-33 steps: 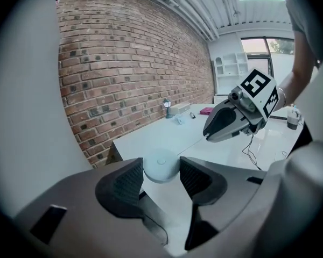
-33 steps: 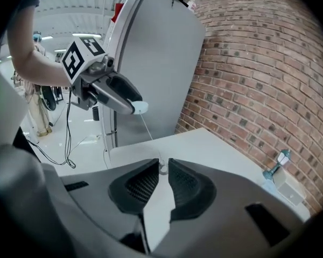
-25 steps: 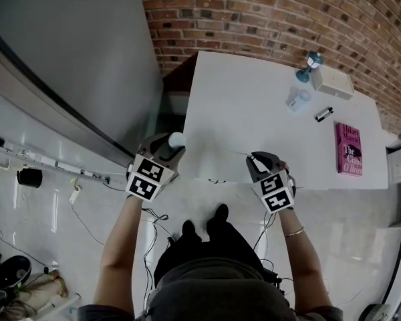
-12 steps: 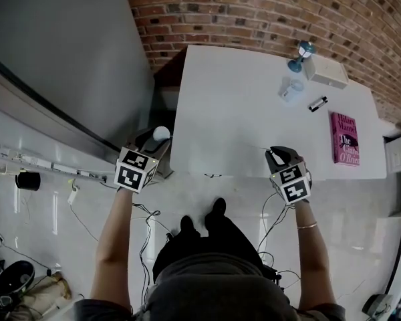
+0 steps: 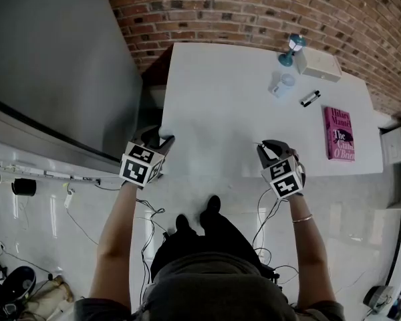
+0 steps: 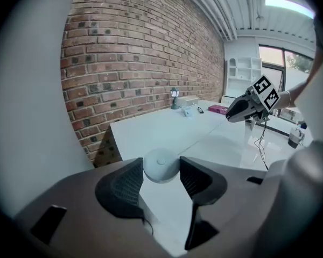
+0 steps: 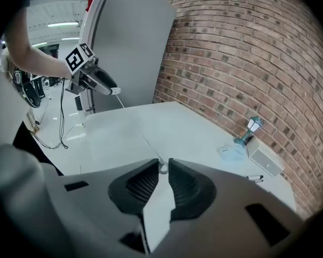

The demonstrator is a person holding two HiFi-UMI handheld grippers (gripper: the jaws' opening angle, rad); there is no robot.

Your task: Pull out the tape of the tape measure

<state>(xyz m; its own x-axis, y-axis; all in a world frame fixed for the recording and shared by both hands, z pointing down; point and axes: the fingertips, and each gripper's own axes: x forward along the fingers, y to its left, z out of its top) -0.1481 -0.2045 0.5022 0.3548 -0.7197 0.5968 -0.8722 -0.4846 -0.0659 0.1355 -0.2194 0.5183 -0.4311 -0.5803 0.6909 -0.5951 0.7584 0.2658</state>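
A round white tape measure case [image 6: 160, 165] sits between the jaws of my left gripper [image 6: 160, 172], whose pads press on its sides. In the head view this left gripper [image 5: 158, 144] and the case [image 5: 166, 141] are at the near left corner of the white table [image 5: 227, 92]. My right gripper [image 7: 162, 169] is shut on the small metal end tab [image 7: 162, 168] of the tape. A thin tape [image 7: 140, 130] stretches from there across the table to the left gripper [image 7: 106, 86]. The right gripper [image 5: 262, 147] hovers over the table's near edge.
At the far right of the table lie a pink book [image 5: 339, 134], a dark marker [image 5: 310, 98], a clear cup [image 5: 281, 84], a small blue lamp [image 5: 289, 51] and a white box [image 5: 317, 64]. A brick wall stands behind, a grey panel [image 5: 47, 59] at left, and cables [image 5: 147, 219] run over the floor.
The two grippers stand farther apart than a second ago. The right one went rightward along the near edge. The left one, holding the case, came down to the table's near left corner.
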